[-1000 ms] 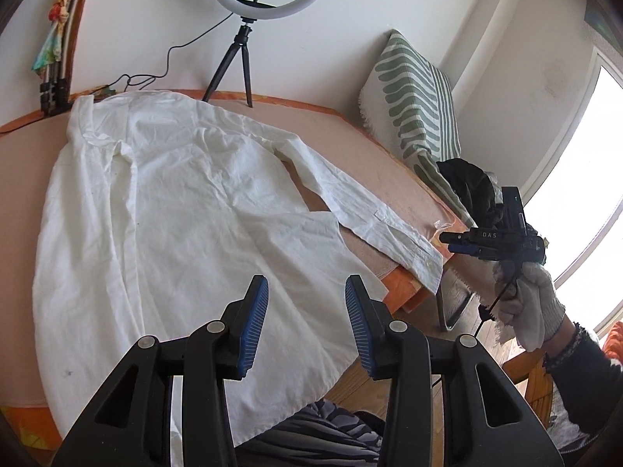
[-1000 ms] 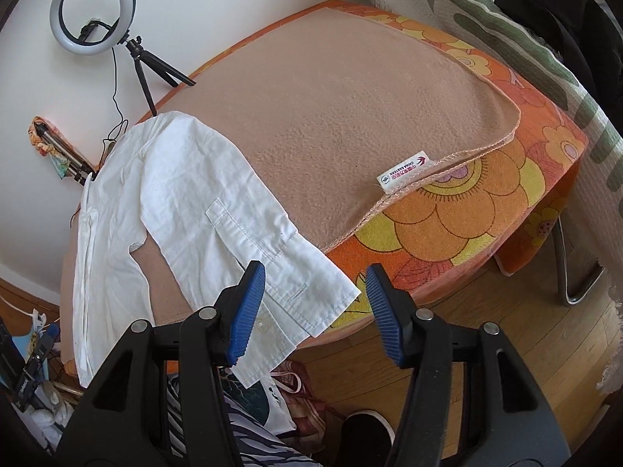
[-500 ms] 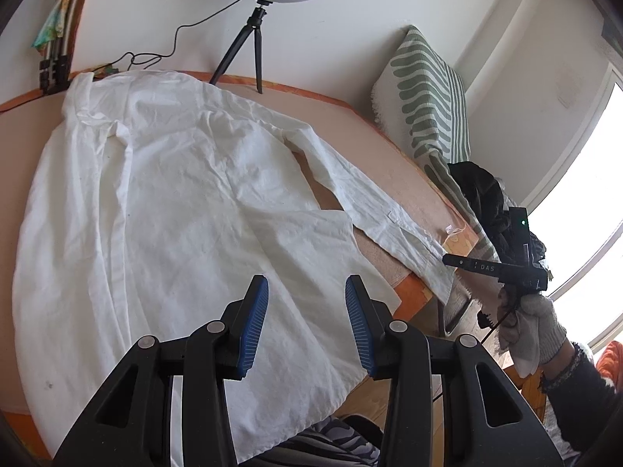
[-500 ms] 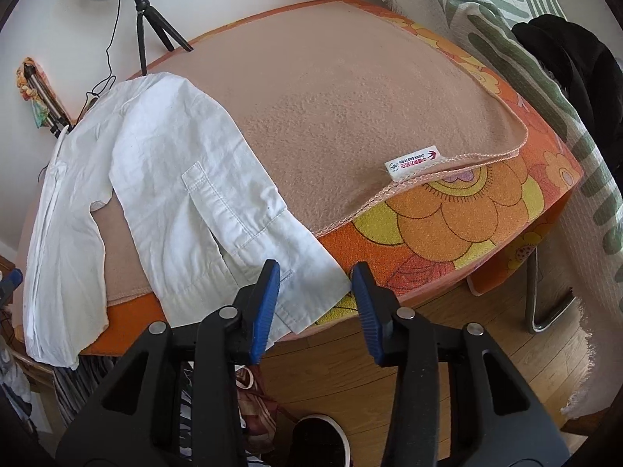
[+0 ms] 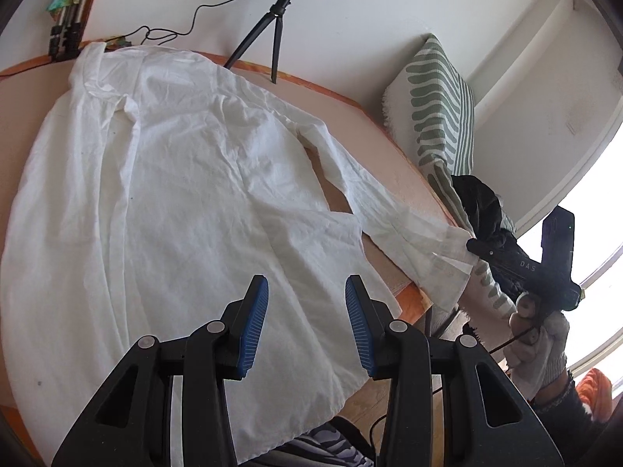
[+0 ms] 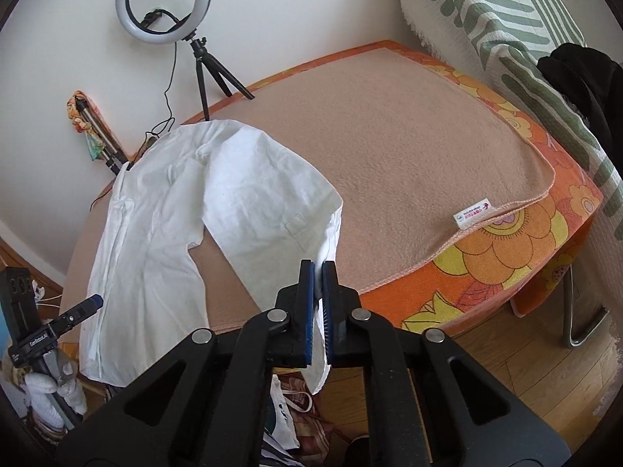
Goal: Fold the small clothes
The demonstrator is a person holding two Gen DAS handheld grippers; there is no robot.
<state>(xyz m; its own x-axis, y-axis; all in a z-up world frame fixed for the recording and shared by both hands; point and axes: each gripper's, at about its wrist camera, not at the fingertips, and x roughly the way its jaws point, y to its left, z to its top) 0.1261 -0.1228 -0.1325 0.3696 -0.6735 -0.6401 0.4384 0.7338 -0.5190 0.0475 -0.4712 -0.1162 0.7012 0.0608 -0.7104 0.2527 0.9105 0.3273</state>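
Observation:
A white long-sleeved shirt lies spread on a tan blanket over an orange floral table cover. My left gripper is open and empty, hovering above the shirt's lower hem. My right gripper is shut on the cuff of the shirt's right sleeve and lifts it off the table edge. In the left wrist view the right gripper pinches the sleeve cuff at the table's right corner. In the right wrist view the left gripper shows at the left.
A ring light on a tripod stands at the back of the table. A green striped cushion and a dark garment lie at the right. A metal chair leg stands on the wooden floor.
My right gripper moved onto the sleeve cuff, closed on it and raised it. My left gripper stayed open and drifted over the shirt hem.

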